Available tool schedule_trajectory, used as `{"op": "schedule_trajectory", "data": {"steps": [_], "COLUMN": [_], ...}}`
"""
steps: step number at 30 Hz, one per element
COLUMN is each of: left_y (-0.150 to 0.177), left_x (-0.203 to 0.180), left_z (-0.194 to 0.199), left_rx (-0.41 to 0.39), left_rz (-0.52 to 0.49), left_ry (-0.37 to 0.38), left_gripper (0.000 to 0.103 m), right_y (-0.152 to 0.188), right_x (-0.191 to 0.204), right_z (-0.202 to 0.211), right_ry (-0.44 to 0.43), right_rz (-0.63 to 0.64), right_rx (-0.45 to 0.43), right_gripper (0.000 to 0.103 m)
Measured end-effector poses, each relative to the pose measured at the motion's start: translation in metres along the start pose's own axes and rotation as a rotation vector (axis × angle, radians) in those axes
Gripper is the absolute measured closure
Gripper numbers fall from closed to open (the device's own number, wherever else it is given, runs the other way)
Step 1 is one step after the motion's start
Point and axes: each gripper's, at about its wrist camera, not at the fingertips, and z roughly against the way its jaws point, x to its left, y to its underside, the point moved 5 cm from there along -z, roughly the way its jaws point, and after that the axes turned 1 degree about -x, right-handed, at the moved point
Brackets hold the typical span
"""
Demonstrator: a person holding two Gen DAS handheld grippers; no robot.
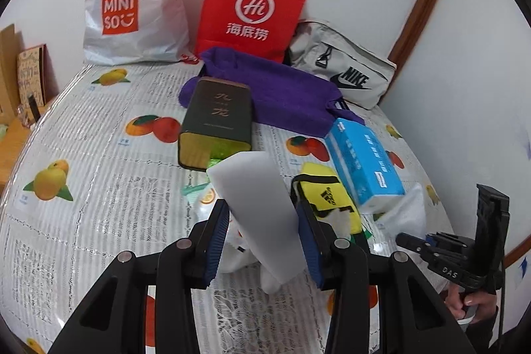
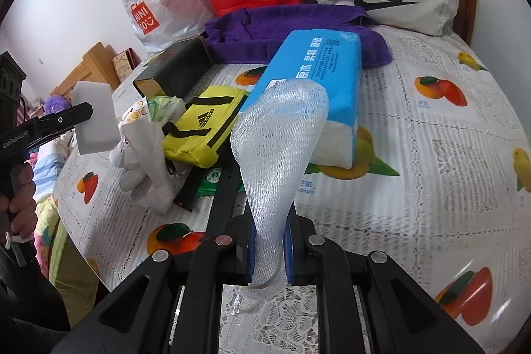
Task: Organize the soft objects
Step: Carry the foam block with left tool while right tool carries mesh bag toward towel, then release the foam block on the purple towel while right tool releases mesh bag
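Note:
My left gripper (image 1: pixel 262 214) is shut on a white foam block (image 1: pixel 257 201), lifted above the fruit-print tablecloth (image 1: pixel 99 188); from the right wrist view the same block (image 2: pixel 94 118) hangs at the left in that gripper (image 2: pixel 74 115). A white foam net sleeve (image 2: pixel 278 148) stands up between the blue pads of my right gripper (image 2: pixel 269 251), which is shut on it. Below lie a yellow Adidas pouch (image 1: pixel 327 198) (image 2: pixel 202 128), a blue tissue pack (image 1: pixel 363 161) (image 2: pixel 312 88), a purple towel (image 1: pixel 272 88) (image 2: pixel 292 32) and a white plush toy (image 2: pixel 142 168).
A dark tin box (image 1: pixel 215 121) lies on its side with its open end toward me. At the back stand a white Miniso bag (image 1: pixel 132 9), a red paper bag (image 1: pixel 255 5) and a grey Nike bag (image 1: pixel 351 72). Wooden furniture (image 2: pixel 89 62) lies beyond the table's left edge.

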Motion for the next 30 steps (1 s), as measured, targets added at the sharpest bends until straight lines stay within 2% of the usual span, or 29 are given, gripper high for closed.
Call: {"op": "schedule_trajectory", "data": {"steps": [14,24,30], "left_y": [-0.016,-0.058,-0.084], "left_x": [0.040,0.037,0.034], "left_z": [-0.024,-0.014,-0.022], "left_rx": [0.050,0.006,-0.002], "left_rz": [0.101,0.099,0.075], "left_ry": [-0.036,-0.017,-0.020], "left_gripper": [0.063,0.063,0.063], "right_y": [-0.043,-0.096,-0.128], "right_x": [0.003,-0.004,-0.003], "right_z": [0.024,0.022,0.013], "right_ry": [0.011,0.019,0.002], "right_rz": [0.017,0.029,0.043], "right_rx": [-0.055,-0.087,-0.101], "right_gripper": [0.090,0.090,0.090]}}
